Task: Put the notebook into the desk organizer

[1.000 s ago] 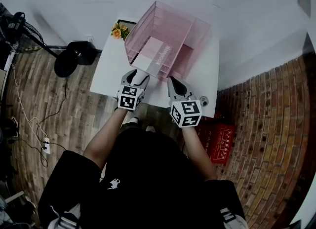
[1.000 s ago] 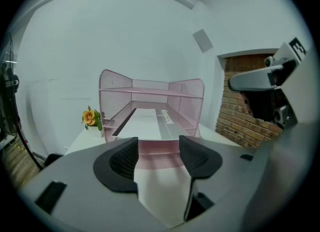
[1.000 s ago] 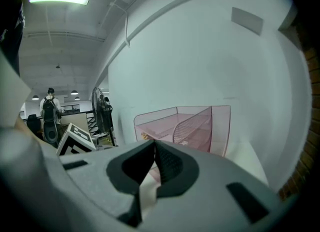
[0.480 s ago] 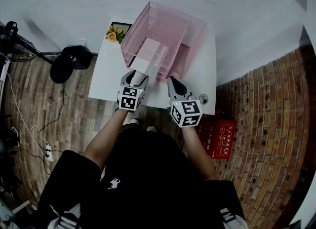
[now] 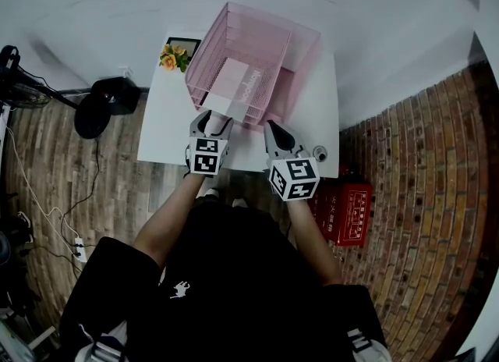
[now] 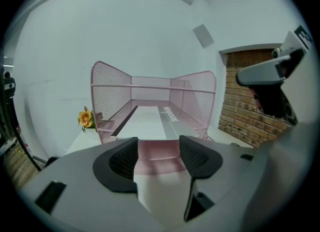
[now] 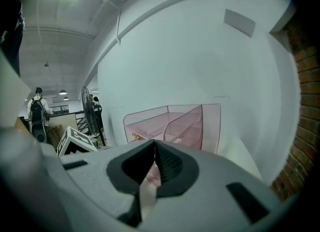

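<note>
The pink mesh desk organizer stands at the back of the white table. A white and pink notebook lies flat in its left compartment, its near end sticking out of the front. My left gripper sits just before that near end, jaws open, nothing between them. In the left gripper view the notebook runs away inside the organizer beyond the gripper. My right gripper hovers to the right, jaws shut and empty, facing the organizer.
A small pot of yellow flowers stands at the table's back left corner, beside the organizer. A small round object lies at the table's front right. A red crate sits on the floor at the right, a black stand on the left.
The head view has drifted, so the table and organizer sit slightly further left in it. Both grippers and the notebook keep their places relative to the organizer.
</note>
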The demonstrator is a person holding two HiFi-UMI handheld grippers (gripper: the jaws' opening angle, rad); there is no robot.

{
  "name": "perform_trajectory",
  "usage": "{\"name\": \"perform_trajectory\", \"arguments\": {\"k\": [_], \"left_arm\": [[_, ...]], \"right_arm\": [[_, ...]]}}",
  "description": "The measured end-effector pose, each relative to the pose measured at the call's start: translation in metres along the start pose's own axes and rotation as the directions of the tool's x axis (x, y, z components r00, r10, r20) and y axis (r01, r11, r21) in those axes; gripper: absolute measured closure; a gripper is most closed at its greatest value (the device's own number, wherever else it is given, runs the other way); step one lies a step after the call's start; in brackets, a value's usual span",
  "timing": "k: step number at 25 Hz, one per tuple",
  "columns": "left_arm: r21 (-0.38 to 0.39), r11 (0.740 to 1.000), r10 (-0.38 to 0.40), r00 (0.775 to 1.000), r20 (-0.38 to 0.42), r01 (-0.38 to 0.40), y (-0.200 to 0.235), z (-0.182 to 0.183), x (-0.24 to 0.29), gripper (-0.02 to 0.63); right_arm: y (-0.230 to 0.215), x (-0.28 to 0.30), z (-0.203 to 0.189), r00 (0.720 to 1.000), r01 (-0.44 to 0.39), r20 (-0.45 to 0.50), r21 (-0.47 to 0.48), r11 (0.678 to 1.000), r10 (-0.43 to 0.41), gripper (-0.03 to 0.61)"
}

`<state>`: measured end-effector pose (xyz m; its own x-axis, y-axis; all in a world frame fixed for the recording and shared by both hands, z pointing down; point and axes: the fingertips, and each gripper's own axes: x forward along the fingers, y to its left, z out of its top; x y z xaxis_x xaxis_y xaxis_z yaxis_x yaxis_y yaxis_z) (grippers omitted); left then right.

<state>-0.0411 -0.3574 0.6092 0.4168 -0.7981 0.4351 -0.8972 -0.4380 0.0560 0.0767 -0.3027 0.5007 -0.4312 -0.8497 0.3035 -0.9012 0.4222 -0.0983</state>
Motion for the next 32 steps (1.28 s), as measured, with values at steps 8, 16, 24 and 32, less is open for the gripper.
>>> {"name": "perform_trajectory", "arguments": {"k": [8, 16, 24, 32], "left_arm": [[0.01, 1.0, 0.017, 1.0, 0.001, -0.017, -0.001, 0.005, 0.007, 0.35], [0.013, 0.999, 0.029, 1.0, -0.001, -0.029, 0.0, 0.008, 0.013, 0.35], [0.012, 0.999, 0.036, 0.999, 0.0, -0.036, 0.0, 0.012, 0.018, 0.35], [0.01, 0.998, 0.057, 0.998, -0.009, -0.057, 0.001, 0.014, 0.022, 0.35]], "right_arm": [[-0.007, 0.0, 0.001, 1.0, 0.017, 0.002, 0.01, 1.0, -0.017, 0.575], [-0.013, 0.001, 0.001, 1.0, 0.019, 0.002, 0.013, 1.0, -0.019, 0.575], [-0.019, 0.001, 0.001, 1.0, 0.024, 0.004, 0.018, 1.0, -0.024, 0.575], [-0.025, -0.002, 0.001, 1.0, 0.02, 0.01, 0.024, 1.0, -0.021, 0.575]]}}
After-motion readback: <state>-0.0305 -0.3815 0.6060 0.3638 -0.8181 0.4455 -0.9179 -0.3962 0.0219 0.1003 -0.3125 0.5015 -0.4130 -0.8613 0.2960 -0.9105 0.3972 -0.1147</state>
